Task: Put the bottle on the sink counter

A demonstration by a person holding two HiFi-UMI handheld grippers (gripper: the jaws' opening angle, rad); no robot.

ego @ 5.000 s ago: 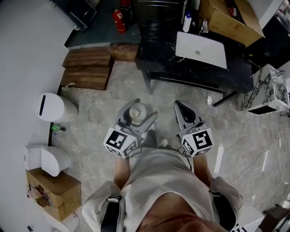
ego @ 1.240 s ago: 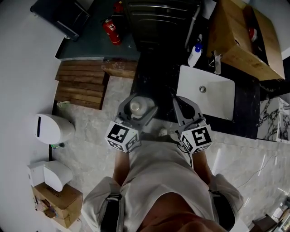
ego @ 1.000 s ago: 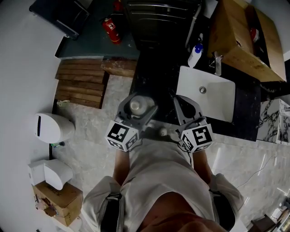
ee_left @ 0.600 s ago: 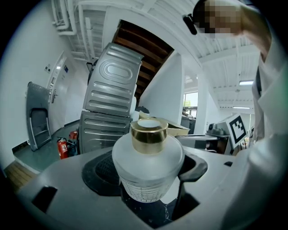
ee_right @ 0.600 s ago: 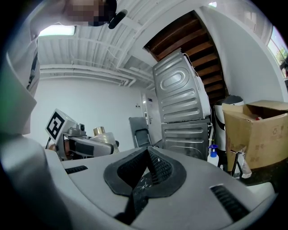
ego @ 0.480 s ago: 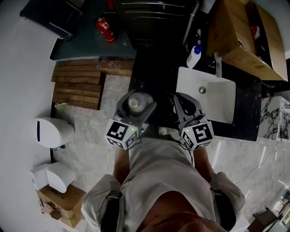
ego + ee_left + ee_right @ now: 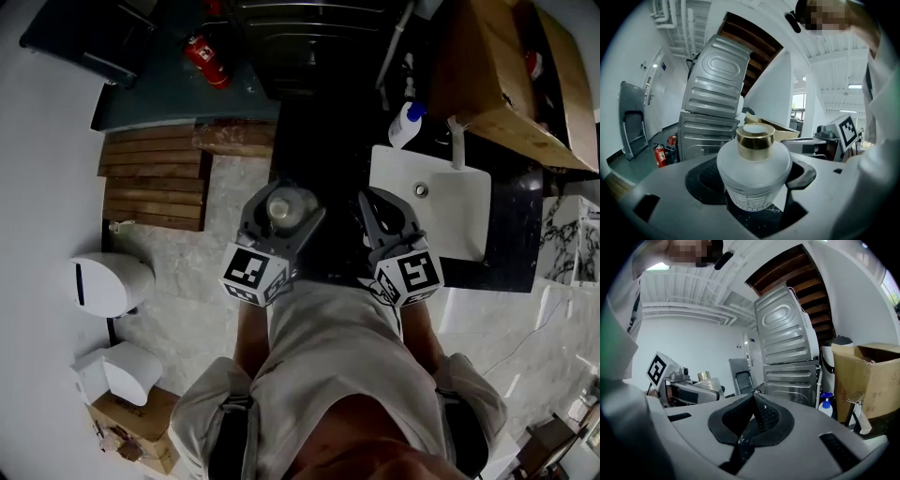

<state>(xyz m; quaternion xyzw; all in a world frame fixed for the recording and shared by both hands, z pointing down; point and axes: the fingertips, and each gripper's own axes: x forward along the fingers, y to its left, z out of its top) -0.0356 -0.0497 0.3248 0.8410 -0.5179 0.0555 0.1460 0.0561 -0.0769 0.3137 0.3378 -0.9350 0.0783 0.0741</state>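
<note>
Left gripper view shows the bottle [image 7: 753, 161] upright, gripped by the left hand-held gripper [image 7: 754, 180]; right hand-held gripper [image 7: 754, 411] clenched empty

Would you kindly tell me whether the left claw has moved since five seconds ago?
Yes. The left claw, shut on the bottle, has advanced from above the floor to over the black counter's near edge, left of the white sink.

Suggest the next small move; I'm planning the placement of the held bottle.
Probably lower the left gripper: its jaws clamp the bottle upright above the black counter beside the white sink. The right gripper is shut, empty.
</note>
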